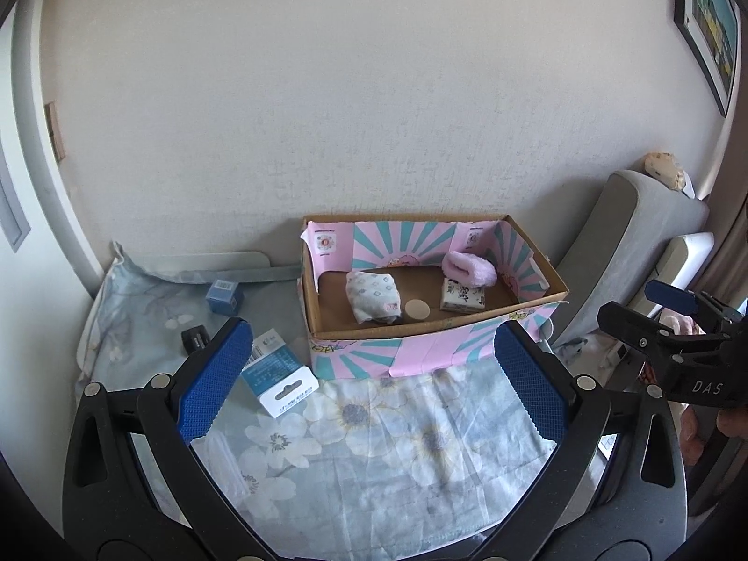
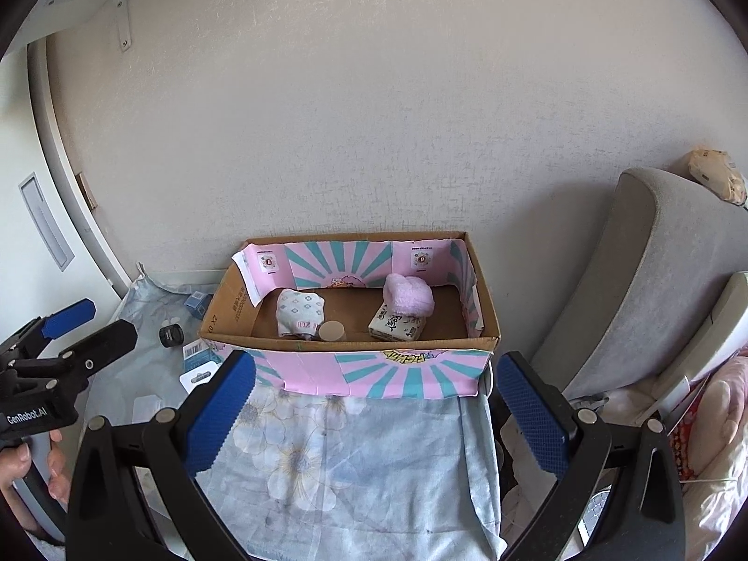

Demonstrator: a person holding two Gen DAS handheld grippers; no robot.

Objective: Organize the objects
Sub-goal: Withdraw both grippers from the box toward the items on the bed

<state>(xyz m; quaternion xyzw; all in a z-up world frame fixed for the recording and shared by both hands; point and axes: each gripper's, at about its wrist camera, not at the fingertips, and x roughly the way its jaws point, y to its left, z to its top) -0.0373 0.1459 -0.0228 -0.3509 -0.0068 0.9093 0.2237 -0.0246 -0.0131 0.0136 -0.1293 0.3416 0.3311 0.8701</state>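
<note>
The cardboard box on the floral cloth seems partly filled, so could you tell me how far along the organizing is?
Done: the cardboard box holds a patterned rolled cloth, a pink fluffy sock on a small printed box, and a round disc.

In hand: nothing; the left gripper and right gripper are open.

Left: the white-and-blue package, blue box and small black object.

I count 1 cardboard box holding 4 items, plus 3 small items out on the floral cloth.
</note>
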